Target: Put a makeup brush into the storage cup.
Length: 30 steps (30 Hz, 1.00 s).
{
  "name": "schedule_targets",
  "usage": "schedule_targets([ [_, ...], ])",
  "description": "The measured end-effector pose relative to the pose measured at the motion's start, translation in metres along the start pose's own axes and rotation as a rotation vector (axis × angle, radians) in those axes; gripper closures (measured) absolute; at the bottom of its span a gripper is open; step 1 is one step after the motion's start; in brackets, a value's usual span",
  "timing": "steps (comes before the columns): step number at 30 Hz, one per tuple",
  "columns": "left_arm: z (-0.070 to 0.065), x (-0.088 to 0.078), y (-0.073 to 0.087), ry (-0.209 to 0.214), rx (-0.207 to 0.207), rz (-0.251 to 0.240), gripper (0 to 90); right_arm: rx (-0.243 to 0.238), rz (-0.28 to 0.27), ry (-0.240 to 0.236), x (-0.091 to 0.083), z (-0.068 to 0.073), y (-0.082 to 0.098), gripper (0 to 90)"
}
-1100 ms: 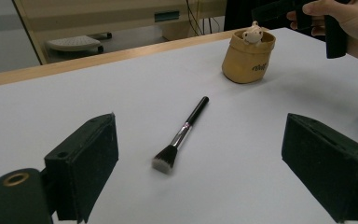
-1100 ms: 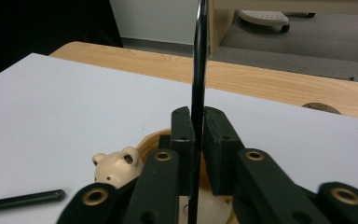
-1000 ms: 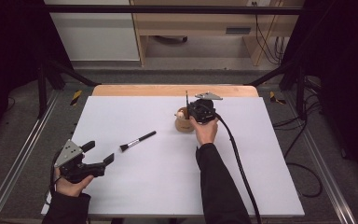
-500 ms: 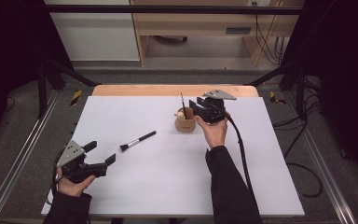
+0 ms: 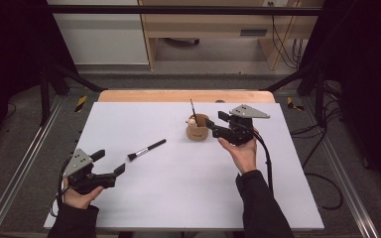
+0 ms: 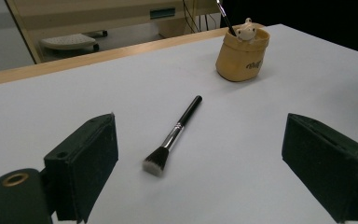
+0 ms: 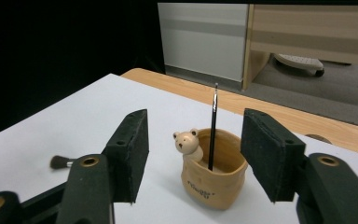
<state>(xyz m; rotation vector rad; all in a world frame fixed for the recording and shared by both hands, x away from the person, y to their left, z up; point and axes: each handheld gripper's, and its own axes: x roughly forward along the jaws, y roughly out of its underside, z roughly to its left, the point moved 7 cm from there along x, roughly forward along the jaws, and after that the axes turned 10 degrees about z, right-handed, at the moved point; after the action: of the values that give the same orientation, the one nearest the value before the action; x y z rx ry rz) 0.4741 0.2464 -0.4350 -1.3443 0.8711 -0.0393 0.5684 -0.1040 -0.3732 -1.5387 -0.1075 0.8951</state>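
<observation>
Two grippers over a white table (image 5: 178,208), one brush dropped in a pot, one lying loose

Right gripper (image 5: 212,124) just beside the tan pot (image 5: 197,132), jaws just been opening, now about half apart with nothing between the pads; seen along its own jaws, pot (image 7: 213,175) standing upright beyond them with a small bear figure (image 7: 187,142) at the rim and a thin black brush (image 7: 212,126) upright inside, leaning slightly, tip perhaps resting on the bottom, hard to tell. Left gripper (image 5: 110,166) near the front left corner, jaws wide apart and holding nothing, aimed at a black-handled makeup brush (image 6: 172,136) lying flat on the table between it and the pot, bristles toward the gripper, well apart from both
</observation>
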Motion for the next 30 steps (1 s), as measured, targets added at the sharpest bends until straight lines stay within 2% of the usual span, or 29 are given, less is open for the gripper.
schedule_targets([
  [7,-0.002,0.000,-0.001,0.003,0.002,0.007,9.4,-0.006,-0.013,-0.024,-0.018,0.002,0.015,33.3],
  [18,-0.006,0.004,-0.001,0.007,0.007,0.012,9.2,-0.017,-0.026,-0.025,-0.043,-0.006,0.043,19.5],
  [26,-0.008,0.005,-0.001,0.009,0.018,0.018,8.8,-0.030,-0.037,-0.028,-0.062,-0.009,0.065,14.3],
  [30,-0.009,0.005,-0.002,0.010,0.013,0.014,8.6,-0.013,-0.040,-0.022,-0.069,-0.013,0.073,12.3],
])
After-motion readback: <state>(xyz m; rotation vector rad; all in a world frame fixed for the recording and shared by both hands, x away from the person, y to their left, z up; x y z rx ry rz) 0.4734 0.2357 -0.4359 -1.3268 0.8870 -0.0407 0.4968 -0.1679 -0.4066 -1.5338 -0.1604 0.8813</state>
